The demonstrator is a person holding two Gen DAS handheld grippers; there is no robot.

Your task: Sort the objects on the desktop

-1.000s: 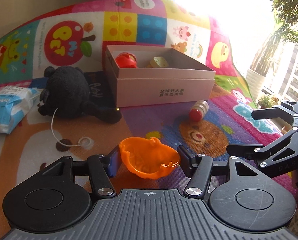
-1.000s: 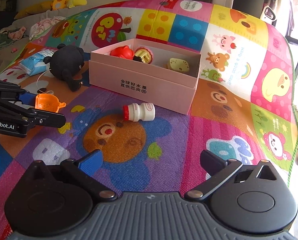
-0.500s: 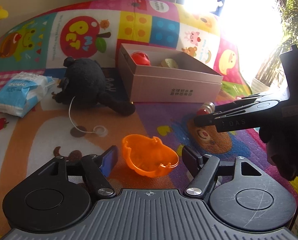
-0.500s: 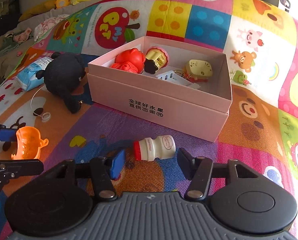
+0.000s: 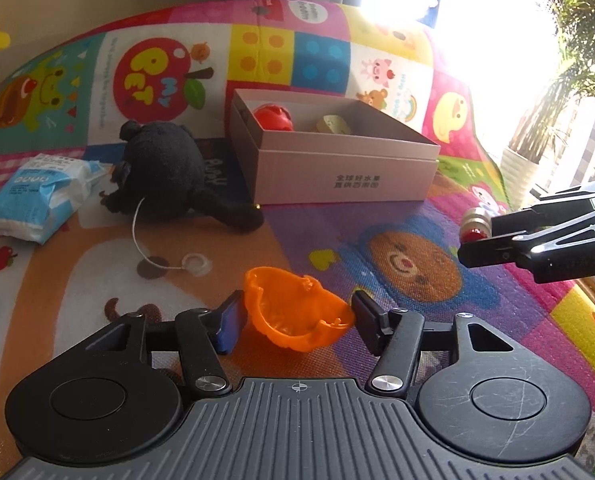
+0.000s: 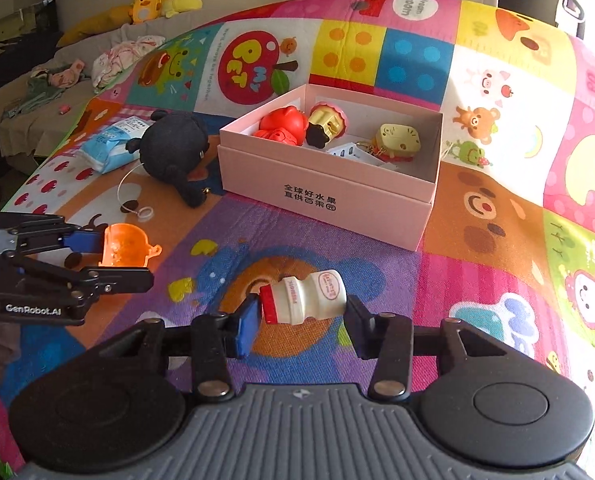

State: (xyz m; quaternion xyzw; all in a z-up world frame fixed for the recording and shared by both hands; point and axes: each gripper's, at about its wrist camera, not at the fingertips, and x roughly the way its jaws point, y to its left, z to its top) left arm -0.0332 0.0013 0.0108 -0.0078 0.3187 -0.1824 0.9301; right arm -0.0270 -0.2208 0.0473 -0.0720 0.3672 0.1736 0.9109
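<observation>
An orange toy cup (image 5: 293, 312) sits between the pads of my left gripper (image 5: 297, 316). Its jaws are closing and both pads touch the cup. From the right wrist view, the same cup (image 6: 125, 246) shows in the left gripper (image 6: 125, 260) just above the mat. A small white yogurt bottle with a red cap (image 6: 303, 296) lies crosswise in my right gripper (image 6: 301, 320). Those jaws are closing too, one pad on the cap and one on the base. In the left wrist view the bottle (image 5: 473, 220) is pinched by the right gripper (image 5: 477, 238). The pink box (image 6: 325, 200) stands open behind.
The box (image 5: 349, 176) holds a red toy (image 6: 283, 124) and yellow toys. A black plush (image 5: 165, 168) with a string and white ring (image 5: 195, 264) lies left of it, beside a blue wipes pack (image 5: 37, 196). A colourful play mat (image 6: 497, 240) covers the surface.
The right gripper came in from wide open, straddled the bottle and closed on it. The left jaws widened a little, then closed back onto the orange cup.
</observation>
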